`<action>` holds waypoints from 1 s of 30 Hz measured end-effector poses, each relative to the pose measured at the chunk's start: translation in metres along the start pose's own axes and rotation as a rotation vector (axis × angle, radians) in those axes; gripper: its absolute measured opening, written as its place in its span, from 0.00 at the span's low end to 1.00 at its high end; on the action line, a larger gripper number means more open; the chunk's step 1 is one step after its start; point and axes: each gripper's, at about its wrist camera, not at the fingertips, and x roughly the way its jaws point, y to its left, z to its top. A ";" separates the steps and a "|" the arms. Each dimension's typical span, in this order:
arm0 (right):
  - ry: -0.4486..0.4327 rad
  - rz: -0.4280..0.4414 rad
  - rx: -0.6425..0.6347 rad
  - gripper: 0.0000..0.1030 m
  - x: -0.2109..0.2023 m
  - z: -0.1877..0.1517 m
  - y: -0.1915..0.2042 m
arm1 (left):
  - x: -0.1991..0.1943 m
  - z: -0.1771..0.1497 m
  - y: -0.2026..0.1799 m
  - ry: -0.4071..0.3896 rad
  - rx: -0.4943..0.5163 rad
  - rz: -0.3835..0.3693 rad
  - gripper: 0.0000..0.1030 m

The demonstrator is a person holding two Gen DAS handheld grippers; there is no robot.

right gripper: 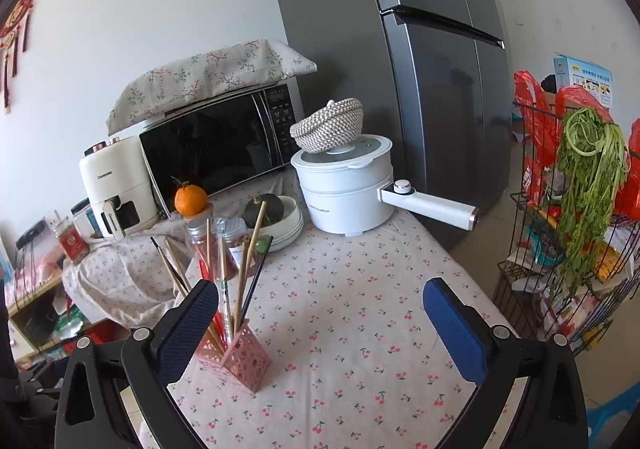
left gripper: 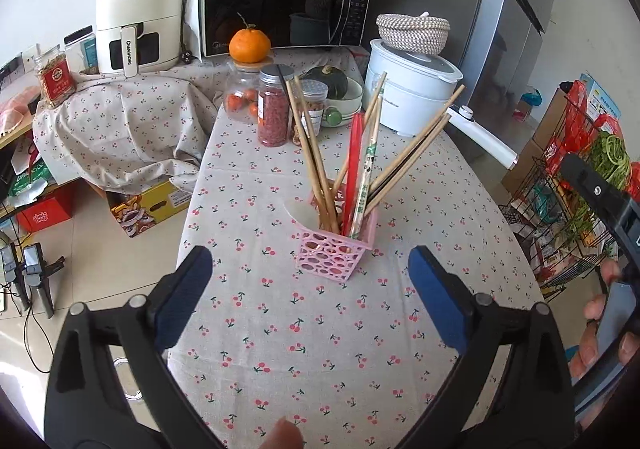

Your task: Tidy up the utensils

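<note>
A pink lattice basket (left gripper: 334, 253) stands on the cherry-print tablecloth (left gripper: 304, 329) and holds several chopsticks (left gripper: 316, 161), wooden, red and dark, fanned out upright. My left gripper (left gripper: 310, 291) hovers just in front of the basket, open, with only cloth between its blue pads. In the right wrist view the same basket (right gripper: 244, 359) sits at the lower left, partly behind the left finger pad (right gripper: 188, 329). My right gripper (right gripper: 322, 323) is open and holds nothing; the basket lies to its left, outside the jaws.
Jars (left gripper: 274, 107), an orange (left gripper: 249, 45), a bowl with a squash (left gripper: 340, 97) and a white electric pot (left gripper: 412, 85) crowd the table's far end before a microwave (left gripper: 280, 5). A wire rack with greens (right gripper: 576, 233) stands right of the table, a grey fridge (right gripper: 400, 69) behind.
</note>
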 end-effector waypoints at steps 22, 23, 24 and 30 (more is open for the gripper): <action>0.067 -0.069 -0.240 1.00 -0.051 -0.007 0.017 | -0.047 -0.010 -0.025 -0.086 0.013 0.110 0.99; 0.068 -0.070 -0.239 1.00 -0.050 -0.007 0.017 | -0.046 -0.010 -0.025 -0.087 0.014 0.114 0.99; 0.070 -0.071 -0.238 1.00 -0.050 -0.007 0.017 | -0.046 -0.010 -0.026 -0.087 0.014 0.116 0.99; 0.078 -0.066 -0.225 1.00 -0.047 -0.006 0.015 | -0.046 -0.011 -0.026 -0.094 0.004 0.121 0.99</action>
